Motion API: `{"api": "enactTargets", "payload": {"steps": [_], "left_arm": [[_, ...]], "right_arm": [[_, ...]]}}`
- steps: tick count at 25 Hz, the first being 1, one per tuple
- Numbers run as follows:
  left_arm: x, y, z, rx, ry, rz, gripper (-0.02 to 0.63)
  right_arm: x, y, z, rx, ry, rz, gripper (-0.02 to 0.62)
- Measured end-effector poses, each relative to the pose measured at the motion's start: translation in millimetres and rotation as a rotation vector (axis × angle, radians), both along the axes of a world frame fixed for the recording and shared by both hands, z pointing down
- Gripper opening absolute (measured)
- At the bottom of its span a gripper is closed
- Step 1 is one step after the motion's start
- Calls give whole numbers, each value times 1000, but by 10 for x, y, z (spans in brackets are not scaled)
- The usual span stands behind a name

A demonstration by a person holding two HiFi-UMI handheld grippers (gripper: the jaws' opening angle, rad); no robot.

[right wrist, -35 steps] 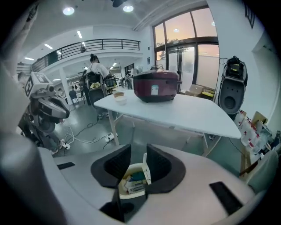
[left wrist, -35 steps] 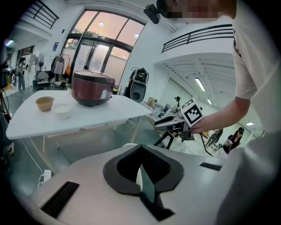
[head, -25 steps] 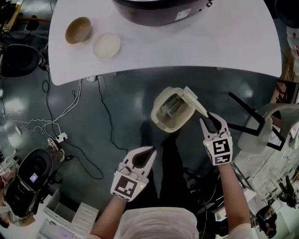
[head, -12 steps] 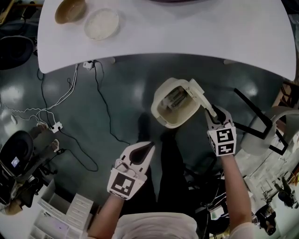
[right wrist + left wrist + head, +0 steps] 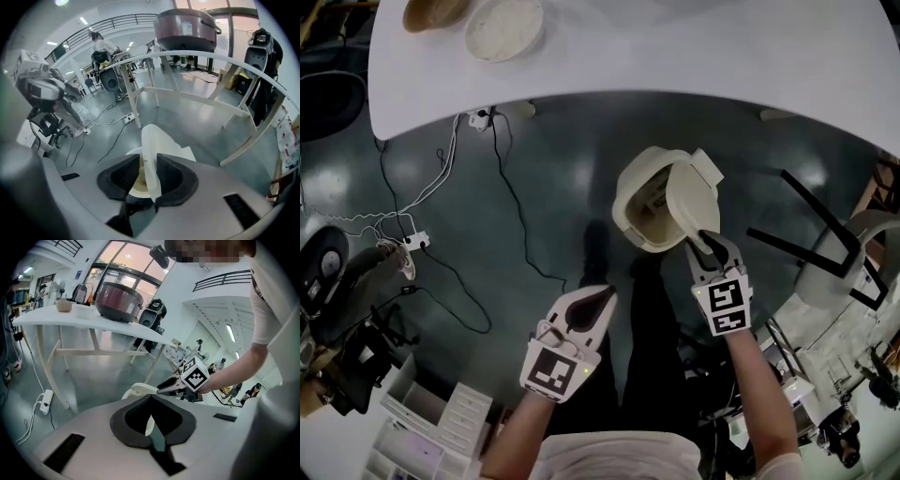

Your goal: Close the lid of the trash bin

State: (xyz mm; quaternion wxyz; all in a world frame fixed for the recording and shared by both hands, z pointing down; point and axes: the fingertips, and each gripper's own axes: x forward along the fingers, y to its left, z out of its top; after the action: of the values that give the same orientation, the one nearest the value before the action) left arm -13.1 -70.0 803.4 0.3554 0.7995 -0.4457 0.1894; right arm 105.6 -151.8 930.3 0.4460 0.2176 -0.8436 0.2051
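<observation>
The cream trash bin (image 5: 636, 217) stands on the dark floor below the table. Its lid (image 5: 692, 199) is tilted partway over the opening. My right gripper (image 5: 705, 242) is at the lid's near edge. In the right gripper view the lid (image 5: 157, 143) runs between the open jaws of the right gripper (image 5: 149, 161). It lies against the right pad, with a gap on the left side. My left gripper (image 5: 605, 295) hangs apart to the left of the bin, tips together and holding nothing. From the left gripper view the lid (image 5: 139, 390) and the right gripper (image 5: 164, 389) show beyond the jaws.
A white table (image 5: 694, 66) spans the top and carries two bowls (image 5: 503, 26); a rice cooker (image 5: 186, 29) stands on it. Cables and a power strip (image 5: 417, 242) lie on the floor at the left. A black frame (image 5: 811, 225) stands to the right of the bin. My legs (image 5: 639, 323) are just below the bin.
My right gripper has moved down and to the left with the lid between its jaws. The lid has swung from upright to partway over the bin. The left gripper has hardly shifted.
</observation>
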Motion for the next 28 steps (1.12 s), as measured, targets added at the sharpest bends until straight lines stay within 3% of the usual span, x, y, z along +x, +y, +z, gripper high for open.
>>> {"api": "enactTargets", "payload": {"steps": [11, 28], "left_arm": [[-95, 339, 378, -60, 1, -21, 15], [-130, 577, 874, -102, 4, -29, 15]], "right_arm": [[-276, 690, 633, -79, 58, -57, 114], [-486, 1070, 1556, -120, 132, -218, 116]]}}
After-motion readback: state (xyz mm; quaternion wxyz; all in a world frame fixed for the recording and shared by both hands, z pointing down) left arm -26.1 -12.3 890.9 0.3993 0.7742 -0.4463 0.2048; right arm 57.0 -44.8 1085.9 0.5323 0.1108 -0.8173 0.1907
